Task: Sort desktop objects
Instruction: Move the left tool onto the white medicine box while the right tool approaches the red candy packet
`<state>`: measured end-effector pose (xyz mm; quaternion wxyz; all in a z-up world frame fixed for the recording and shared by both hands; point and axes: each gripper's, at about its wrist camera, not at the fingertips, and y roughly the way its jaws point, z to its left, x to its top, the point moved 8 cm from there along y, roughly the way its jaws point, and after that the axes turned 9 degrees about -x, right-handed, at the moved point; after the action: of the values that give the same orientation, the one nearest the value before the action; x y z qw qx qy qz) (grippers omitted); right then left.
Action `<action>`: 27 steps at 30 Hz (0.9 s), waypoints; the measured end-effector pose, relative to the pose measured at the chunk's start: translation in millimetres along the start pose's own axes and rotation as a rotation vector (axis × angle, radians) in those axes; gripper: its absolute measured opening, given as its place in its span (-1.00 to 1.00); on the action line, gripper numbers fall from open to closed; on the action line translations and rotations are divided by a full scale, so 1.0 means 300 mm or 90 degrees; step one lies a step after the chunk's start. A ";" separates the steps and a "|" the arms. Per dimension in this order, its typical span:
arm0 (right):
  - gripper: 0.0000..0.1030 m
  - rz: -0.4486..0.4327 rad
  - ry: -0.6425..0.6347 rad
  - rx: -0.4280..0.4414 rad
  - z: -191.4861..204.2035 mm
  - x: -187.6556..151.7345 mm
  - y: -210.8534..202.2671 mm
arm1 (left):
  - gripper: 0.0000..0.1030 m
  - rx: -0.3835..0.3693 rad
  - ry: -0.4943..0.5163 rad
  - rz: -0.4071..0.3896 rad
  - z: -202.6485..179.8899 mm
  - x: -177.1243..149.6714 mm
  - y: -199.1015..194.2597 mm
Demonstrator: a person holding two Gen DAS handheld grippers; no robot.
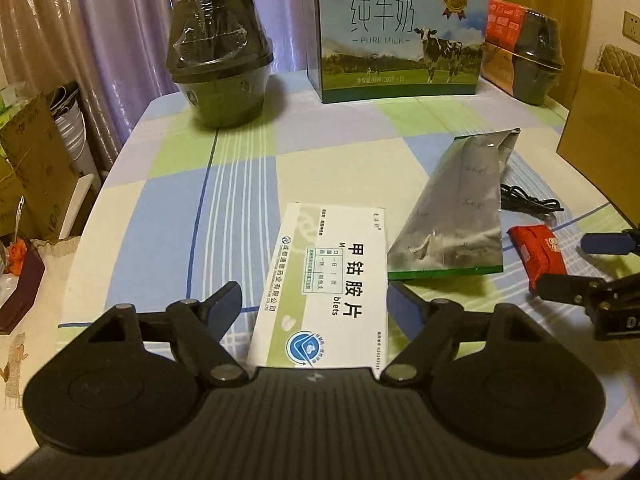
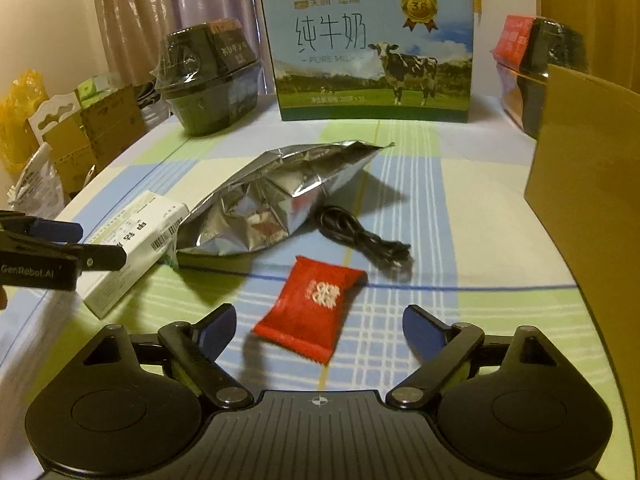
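Observation:
A white and green medicine box (image 1: 324, 280) lies flat on the checked tablecloth, and my left gripper (image 1: 316, 300) stands open with a finger on either side of its near half, not touching it. The same box (image 2: 132, 248) shows at the left in the right wrist view. A red candy packet (image 2: 310, 306) lies just ahead of my right gripper (image 2: 320, 324), which is open around its near end. A silver foil bag (image 2: 276, 196) rests between box and packet. A coiled black cable (image 2: 360, 236) lies behind the packet.
A pure milk carton (image 1: 396, 36) stands at the back of the table. Dark wrapped bowls stand at the back left (image 1: 220, 60) and back right (image 1: 536, 56). A brown cardboard box (image 2: 588, 184) rises at the right edge. Cartons and bags crowd the floor at the left.

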<state>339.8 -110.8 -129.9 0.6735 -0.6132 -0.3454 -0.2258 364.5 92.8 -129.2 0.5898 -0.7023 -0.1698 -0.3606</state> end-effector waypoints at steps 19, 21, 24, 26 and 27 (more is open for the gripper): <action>0.01 -0.019 -0.048 -0.048 0.039 0.004 0.045 | 0.34 0.005 0.011 -0.010 -0.024 0.003 -0.005; 0.01 -0.019 -0.047 -0.048 0.039 0.004 0.045 | 0.42 -0.004 0.019 -0.009 -0.034 0.001 -0.002; 0.00 -0.019 -0.044 -0.047 0.038 0.003 0.044 | 0.43 -0.017 0.016 -0.007 -0.047 0.002 0.003; 0.00 -0.018 -0.043 -0.047 0.040 0.004 0.043 | 0.43 -0.018 0.025 -0.009 -0.058 0.011 0.002; 0.00 -0.019 -0.044 -0.047 0.039 0.004 0.043 | 0.43 -0.016 0.025 -0.007 -0.059 0.013 0.006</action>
<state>347.7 -97.2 -137.5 0.6349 -0.6398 -0.3687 -0.2269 362.7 74.7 -127.0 0.5824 -0.7014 -0.1575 -0.3795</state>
